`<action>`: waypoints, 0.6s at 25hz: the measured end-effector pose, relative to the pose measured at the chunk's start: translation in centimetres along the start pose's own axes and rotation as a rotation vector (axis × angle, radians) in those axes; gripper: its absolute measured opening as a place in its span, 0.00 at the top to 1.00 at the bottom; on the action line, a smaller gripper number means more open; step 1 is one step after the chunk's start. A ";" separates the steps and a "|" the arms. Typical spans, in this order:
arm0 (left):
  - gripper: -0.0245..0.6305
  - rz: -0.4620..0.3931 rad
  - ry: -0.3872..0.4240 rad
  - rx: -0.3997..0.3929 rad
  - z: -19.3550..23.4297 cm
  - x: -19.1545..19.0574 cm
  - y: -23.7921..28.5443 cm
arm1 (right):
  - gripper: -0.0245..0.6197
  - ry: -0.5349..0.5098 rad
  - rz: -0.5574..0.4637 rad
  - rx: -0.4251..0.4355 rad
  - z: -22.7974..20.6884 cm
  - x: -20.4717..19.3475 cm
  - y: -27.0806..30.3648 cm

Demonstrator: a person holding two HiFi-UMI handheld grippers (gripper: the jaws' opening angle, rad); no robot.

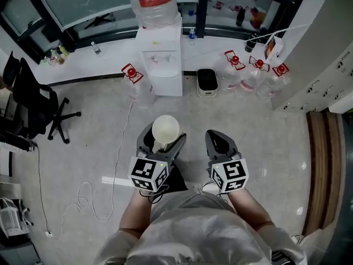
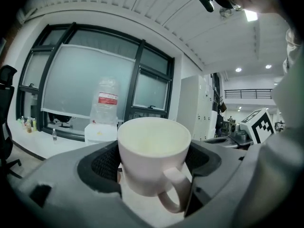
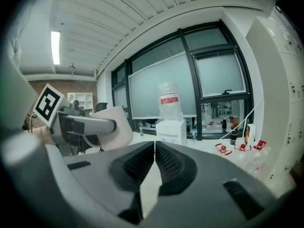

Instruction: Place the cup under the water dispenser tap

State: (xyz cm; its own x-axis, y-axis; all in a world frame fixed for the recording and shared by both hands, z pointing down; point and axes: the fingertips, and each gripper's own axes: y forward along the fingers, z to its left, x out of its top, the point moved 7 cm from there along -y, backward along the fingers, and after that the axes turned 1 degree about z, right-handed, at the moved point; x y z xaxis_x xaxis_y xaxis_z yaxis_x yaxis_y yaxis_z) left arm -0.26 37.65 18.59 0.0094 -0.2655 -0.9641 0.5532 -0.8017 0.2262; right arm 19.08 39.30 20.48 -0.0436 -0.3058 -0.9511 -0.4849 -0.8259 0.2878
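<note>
Cup: a pale mug point(image 2: 153, 153), upright, handle towards the camera, carried above the floor well apart from the water dispenser point(image 1: 162, 59).
Left gripper point(image 1: 161, 148): clamped on the mug's sides.
Right gripper point(image 3: 155, 163): closed, with nothing between its jaws.
Step in hand: likely the carry to the dispenser, with most of the task ahead.
Doing it well: keep the mug level, approach squarely, and lower it into the tap recess before letting go.
Containers: the mug looks empty. The bottle point(image 1: 153, 1) on the dispenser and the red-capped jugs point(image 1: 259, 76) are clear, fill level unreadable.
</note>
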 end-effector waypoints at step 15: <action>0.31 0.080 0.021 -0.120 21.3 1.7 12.3 | 0.92 0.052 0.054 -0.053 0.3 4.7 24.0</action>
State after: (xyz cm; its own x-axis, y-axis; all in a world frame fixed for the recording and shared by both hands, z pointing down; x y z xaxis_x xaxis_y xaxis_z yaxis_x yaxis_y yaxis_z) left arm -11.17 15.88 22.68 0.0741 -0.3138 -0.9466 0.6456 -0.7083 0.2853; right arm 7.01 18.15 22.90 -0.0219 -0.3737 -0.9273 -0.4361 -0.8311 0.3452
